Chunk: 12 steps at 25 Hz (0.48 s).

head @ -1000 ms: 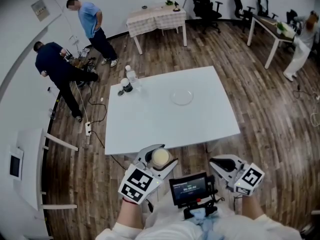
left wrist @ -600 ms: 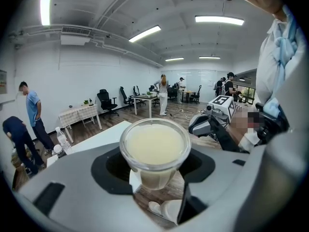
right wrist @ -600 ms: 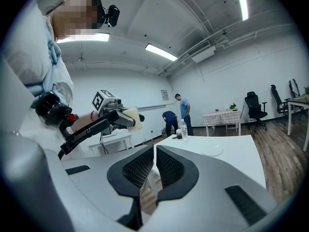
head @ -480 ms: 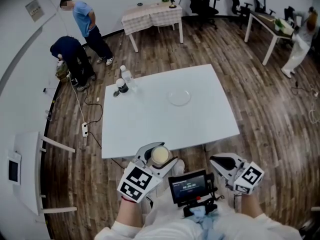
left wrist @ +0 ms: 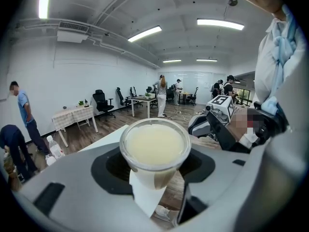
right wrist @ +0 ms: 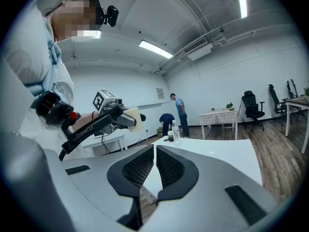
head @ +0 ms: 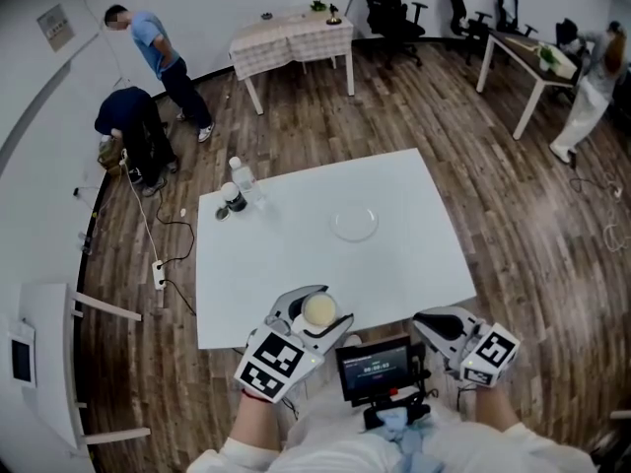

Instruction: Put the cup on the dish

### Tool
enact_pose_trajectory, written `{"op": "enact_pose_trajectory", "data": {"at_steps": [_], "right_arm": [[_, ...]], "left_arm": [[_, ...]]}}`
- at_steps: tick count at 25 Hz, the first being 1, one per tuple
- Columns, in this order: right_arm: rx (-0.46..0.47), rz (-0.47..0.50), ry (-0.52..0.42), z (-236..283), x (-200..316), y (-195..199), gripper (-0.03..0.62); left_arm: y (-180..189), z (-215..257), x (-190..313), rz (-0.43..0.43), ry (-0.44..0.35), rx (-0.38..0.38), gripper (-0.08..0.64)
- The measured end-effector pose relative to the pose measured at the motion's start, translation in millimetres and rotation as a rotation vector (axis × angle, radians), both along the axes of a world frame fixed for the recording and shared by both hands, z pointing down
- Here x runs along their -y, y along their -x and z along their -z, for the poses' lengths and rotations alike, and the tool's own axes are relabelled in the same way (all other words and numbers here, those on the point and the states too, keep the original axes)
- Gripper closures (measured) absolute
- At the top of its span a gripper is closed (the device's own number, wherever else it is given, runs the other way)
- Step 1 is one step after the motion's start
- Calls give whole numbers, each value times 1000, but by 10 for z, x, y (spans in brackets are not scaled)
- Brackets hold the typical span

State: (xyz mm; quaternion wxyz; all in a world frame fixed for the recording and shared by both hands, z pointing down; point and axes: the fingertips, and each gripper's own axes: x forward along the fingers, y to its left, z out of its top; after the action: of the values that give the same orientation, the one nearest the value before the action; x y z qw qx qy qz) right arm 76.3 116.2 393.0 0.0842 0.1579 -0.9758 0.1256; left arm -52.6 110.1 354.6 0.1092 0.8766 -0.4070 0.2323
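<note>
Head view / cup: cup (head: 318, 309) sits in L gripper (head: 317, 315), just over the desk's near edge, left of its middle. It's upright, prob. so the pale liquid inside won't slop.
Head view / dish: dish (head: 355, 224) lies flat on desk (head: 286, 274), past centre twd the far edge and well apart from the cup. Nothing on it, so the placing isn't done yet.
Head view / R gripper: R gripper (head: 431, 323) is off the near edge, right side, above the floor; looks parked out of the way.
Head view / bottles: bottles (head: 237, 180) are at the far-left corner, clear of the cup-to-dish line.
L gripper view / grip: jaws partway apart, clamped on the cup body just under the rim. Rim is level and the liquid is close to the brim, so a tilt would spill it.
R gripper view / grip: jaws nearly together, thin slit only, nothing in it. W/ one cup to carry, I'd say this hand has no job.
Next (judged): reach fwd across the desk and keep the cup level.
</note>
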Motion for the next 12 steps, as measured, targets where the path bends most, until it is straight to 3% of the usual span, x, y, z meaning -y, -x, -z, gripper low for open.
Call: {"op": "enact_pose_trajectory", "data": {"at_steps": [12], "right_arm": [[-16, -29, 21, -31, 619, 361, 555]], "left_arm": [[338, -8, 800, -43, 1, 17, 307]]}}
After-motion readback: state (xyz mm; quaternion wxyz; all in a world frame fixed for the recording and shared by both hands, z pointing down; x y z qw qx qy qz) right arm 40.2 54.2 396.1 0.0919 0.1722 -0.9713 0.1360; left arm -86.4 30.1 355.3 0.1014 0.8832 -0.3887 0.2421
